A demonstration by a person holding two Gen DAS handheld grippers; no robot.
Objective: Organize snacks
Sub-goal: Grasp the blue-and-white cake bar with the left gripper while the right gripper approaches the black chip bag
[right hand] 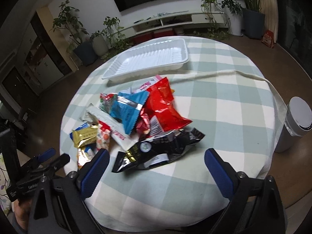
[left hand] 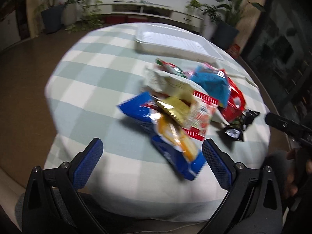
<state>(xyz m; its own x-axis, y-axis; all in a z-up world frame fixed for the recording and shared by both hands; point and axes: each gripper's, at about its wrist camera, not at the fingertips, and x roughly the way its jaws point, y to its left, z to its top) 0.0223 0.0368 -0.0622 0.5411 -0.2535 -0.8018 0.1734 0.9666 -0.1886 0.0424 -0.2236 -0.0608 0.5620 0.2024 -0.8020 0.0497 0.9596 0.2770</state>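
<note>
Snack pile (right hand: 134, 120) mid-frame, white tray (right hand: 148, 60) above it. Black packet (right hand: 156, 150), long axis left-right, lies nearest right gripper (right hand: 156, 167). Both grippers, left gripper (left hand: 152, 156) included, wide, holding nothing.

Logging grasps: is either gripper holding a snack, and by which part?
Nothing is held. The left gripper and right gripper are both open above the snack pile.
</note>
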